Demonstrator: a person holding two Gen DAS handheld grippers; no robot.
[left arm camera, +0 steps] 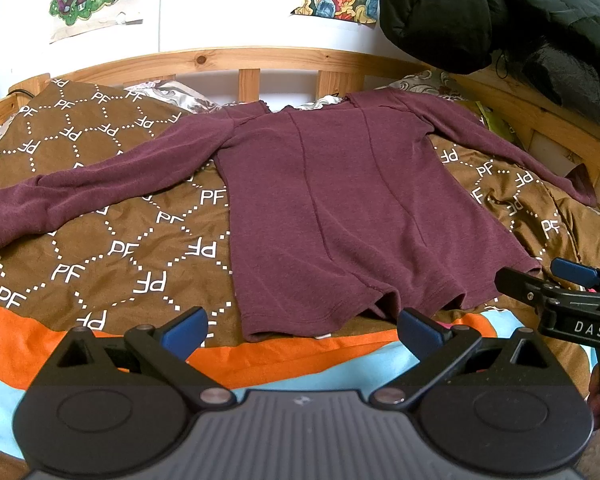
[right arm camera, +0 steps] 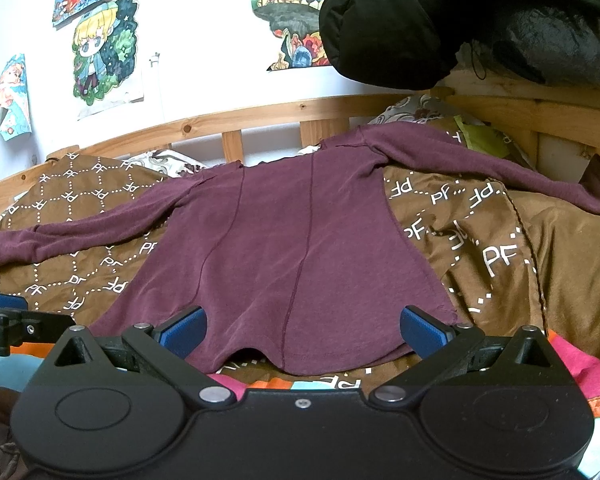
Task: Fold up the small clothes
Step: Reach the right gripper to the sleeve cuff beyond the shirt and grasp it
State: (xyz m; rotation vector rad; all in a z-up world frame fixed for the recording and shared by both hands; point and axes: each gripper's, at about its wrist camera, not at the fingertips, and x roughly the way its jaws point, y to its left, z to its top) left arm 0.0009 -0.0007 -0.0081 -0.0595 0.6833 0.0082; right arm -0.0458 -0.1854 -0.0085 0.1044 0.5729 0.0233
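Observation:
A maroon long-sleeved top (left arm camera: 340, 208) lies spread flat on a brown patterned blanket (left arm camera: 112, 248), both sleeves stretched out sideways, hem nearest me. It also shows in the right wrist view (right arm camera: 284, 240). My left gripper (left arm camera: 302, 330) is open and empty, just in front of the hem's left part. My right gripper (right arm camera: 302, 332) is open and empty, its blue pads (right arm camera: 184, 330) either side of the hem's right part. The right gripper also shows at the right edge of the left wrist view (left arm camera: 568, 288).
A wooden bed rail (left arm camera: 236, 62) runs along the far side below a white wall with posters (right arm camera: 100, 48). A black padded jacket (left arm camera: 500, 12) hangs over the rail at top right. Orange and light blue cloth (left arm camera: 292, 356) lies near me.

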